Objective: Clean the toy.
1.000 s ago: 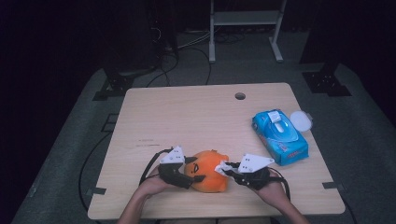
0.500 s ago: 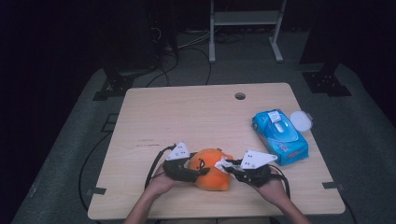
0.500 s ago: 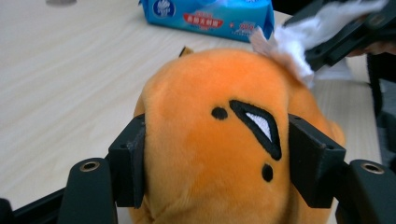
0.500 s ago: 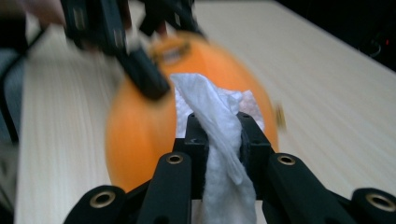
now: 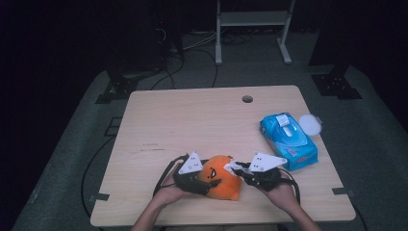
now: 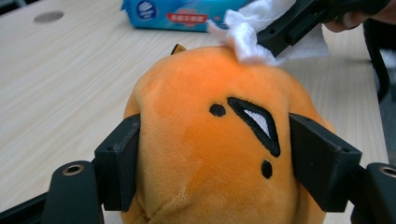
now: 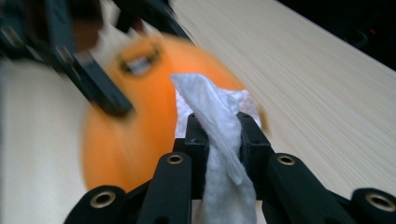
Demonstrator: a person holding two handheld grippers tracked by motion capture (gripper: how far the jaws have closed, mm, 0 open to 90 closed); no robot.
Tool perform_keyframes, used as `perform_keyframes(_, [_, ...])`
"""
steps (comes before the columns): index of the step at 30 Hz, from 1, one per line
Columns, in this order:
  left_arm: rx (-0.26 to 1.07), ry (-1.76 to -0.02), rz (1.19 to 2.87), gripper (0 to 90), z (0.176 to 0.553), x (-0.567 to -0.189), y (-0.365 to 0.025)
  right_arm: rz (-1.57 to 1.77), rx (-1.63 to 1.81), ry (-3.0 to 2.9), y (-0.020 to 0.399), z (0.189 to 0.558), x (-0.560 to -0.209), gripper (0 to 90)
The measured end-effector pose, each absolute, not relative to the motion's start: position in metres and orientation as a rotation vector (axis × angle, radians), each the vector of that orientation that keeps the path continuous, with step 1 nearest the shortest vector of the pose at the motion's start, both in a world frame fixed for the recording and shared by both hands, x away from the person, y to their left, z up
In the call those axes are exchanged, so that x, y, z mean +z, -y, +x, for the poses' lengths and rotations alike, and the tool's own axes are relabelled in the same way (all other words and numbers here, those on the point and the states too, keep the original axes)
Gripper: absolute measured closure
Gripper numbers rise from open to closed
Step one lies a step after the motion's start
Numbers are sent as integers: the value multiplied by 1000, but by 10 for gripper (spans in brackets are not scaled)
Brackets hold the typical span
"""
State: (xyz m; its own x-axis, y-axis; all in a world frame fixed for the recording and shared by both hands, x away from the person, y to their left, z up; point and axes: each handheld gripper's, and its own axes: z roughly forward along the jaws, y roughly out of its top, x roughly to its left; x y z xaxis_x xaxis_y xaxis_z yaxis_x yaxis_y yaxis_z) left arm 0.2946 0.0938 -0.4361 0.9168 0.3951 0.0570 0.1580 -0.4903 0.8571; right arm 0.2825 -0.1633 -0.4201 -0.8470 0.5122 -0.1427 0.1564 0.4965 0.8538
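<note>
An orange plush toy (image 5: 222,175) with a stitched black face lies near the table's front edge. My left gripper (image 5: 210,182) has it between its jaws; in the left gripper view both pads (image 6: 122,158) press into the sides of the plush toy (image 6: 205,140). These jaws have just been opening, with the toy still between them. My right gripper (image 5: 238,168) comes in from the right, shut on a crumpled white wipe (image 7: 212,121). The wipe (image 6: 247,35) rests against the top of the toy.
A blue pack of wet wipes (image 5: 288,139) lies at the right side of the table, a round white lid (image 5: 310,124) beside it. A cable hole (image 5: 247,99) is at the far edge. The table (image 5: 183,120) is bare across its left and middle.
The left gripper has shifted a little to the right with the plush toy in it. The right gripper with the wipe has stayed at the toy's top.
</note>
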Motion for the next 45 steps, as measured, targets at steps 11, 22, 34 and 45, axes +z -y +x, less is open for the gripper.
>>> perform_keyframes(11, [250,-304,2149,208,289,-431,-97,515,1360,-2384,158,279,-419,761])
perform_keyframes(22, [230,-301,2138,98,295,-435,-95,357,1343,-2421,139,265,-420,764])
perform_keyframes(34, [166,-395,2101,158,306,-441,-114,479,1327,-2425,164,273,-425,766])
perform_keyframes(45, [169,-439,2089,170,310,-444,-124,431,1363,-2465,152,264,-423,766])
